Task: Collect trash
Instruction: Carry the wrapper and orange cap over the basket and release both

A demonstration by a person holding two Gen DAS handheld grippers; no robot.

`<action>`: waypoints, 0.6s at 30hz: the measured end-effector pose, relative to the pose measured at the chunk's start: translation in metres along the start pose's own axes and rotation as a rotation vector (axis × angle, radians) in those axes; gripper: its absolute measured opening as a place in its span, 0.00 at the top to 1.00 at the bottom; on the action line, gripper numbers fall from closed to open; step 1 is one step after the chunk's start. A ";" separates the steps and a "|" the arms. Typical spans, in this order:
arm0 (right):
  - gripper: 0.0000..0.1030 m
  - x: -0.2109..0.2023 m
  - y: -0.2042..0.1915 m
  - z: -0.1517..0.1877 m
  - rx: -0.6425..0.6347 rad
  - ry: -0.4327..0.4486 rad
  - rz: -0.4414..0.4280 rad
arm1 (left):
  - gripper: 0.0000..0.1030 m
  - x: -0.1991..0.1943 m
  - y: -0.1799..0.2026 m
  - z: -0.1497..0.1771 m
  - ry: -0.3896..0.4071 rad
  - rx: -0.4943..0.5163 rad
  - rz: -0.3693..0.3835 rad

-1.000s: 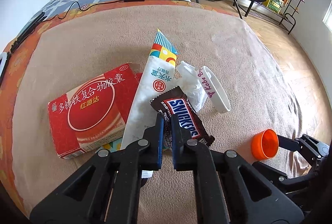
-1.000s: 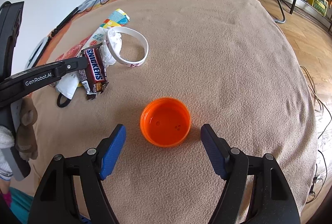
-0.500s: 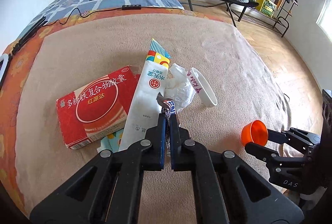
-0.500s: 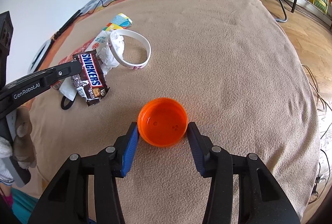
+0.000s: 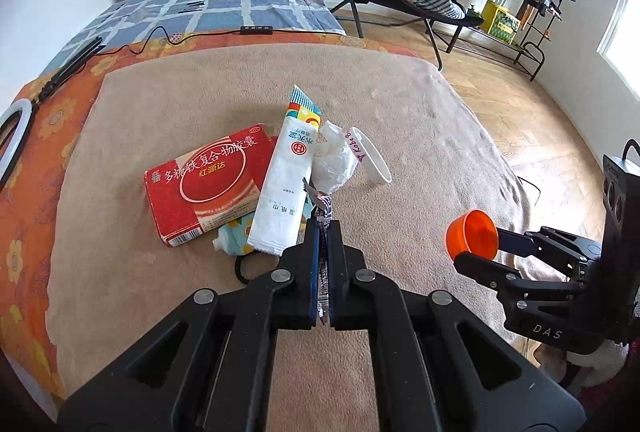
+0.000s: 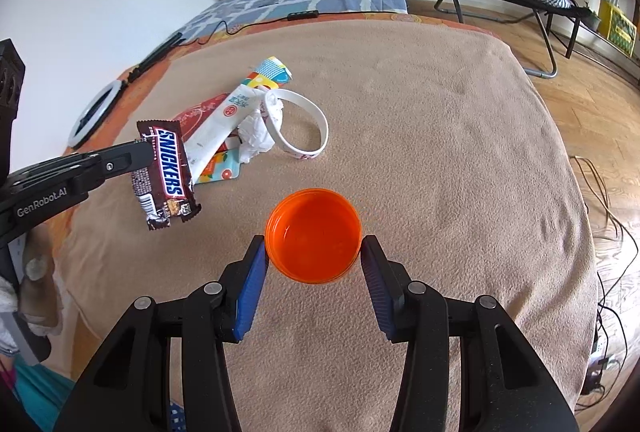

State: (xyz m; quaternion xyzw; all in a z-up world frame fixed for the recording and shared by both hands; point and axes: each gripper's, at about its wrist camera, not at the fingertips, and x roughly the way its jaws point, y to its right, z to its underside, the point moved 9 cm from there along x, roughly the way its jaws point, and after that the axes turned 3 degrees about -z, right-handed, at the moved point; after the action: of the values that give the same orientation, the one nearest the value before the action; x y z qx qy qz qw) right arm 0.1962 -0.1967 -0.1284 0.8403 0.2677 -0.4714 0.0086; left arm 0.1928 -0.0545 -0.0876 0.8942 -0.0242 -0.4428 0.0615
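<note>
A tan blanket [image 6: 440, 135] covers the bed in front of me, with a red box [image 5: 208, 183], a white packet [image 5: 286, 187] and a white wristband [image 6: 304, 127] lying together on it. My left gripper [image 5: 323, 232] is clamped tight on the Snickers wrapper [image 6: 166, 173], which hangs clear above the blanket, and my right gripper [image 6: 314, 252] pinches the orange cap [image 6: 314, 234] between its pads.

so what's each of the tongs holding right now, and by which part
Left tongs: the Snickers wrapper, pinched at its upper left edge. Right tongs: the orange cap, gripped across its rim.
</note>
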 end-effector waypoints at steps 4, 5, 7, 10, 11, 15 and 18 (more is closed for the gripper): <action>0.55 -0.014 -0.018 0.007 -0.039 0.010 -0.022 | 0.99 -0.029 0.002 0.013 0.017 0.008 0.014; 0.55 -0.018 -0.024 0.011 -0.050 0.009 -0.031 | 0.99 -0.037 0.003 0.017 0.020 0.013 0.017; 0.55 -0.025 -0.035 0.017 -0.077 0.009 -0.046 | 0.99 -0.051 0.004 0.028 0.025 0.025 0.020; 0.55 -0.037 -0.054 0.032 -0.118 0.013 -0.061 | 0.99 -0.070 0.003 0.050 0.024 0.034 0.023; 0.55 -0.040 -0.060 0.038 -0.126 0.009 -0.072 | 0.99 -0.076 0.001 0.059 0.020 0.035 0.024; 0.55 -0.046 -0.083 0.068 -0.171 -0.027 -0.105 | 0.99 -0.092 -0.006 0.093 0.005 0.036 0.018; 0.55 -0.048 -0.100 0.092 -0.207 -0.056 -0.125 | 0.99 -0.100 -0.009 0.120 -0.009 0.030 0.018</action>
State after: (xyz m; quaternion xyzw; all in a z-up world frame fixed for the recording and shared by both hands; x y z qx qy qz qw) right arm 0.0586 -0.1568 -0.1175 0.8031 0.3664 -0.4641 0.0735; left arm 0.0369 -0.0468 -0.0823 0.8927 -0.0393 -0.4459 0.0519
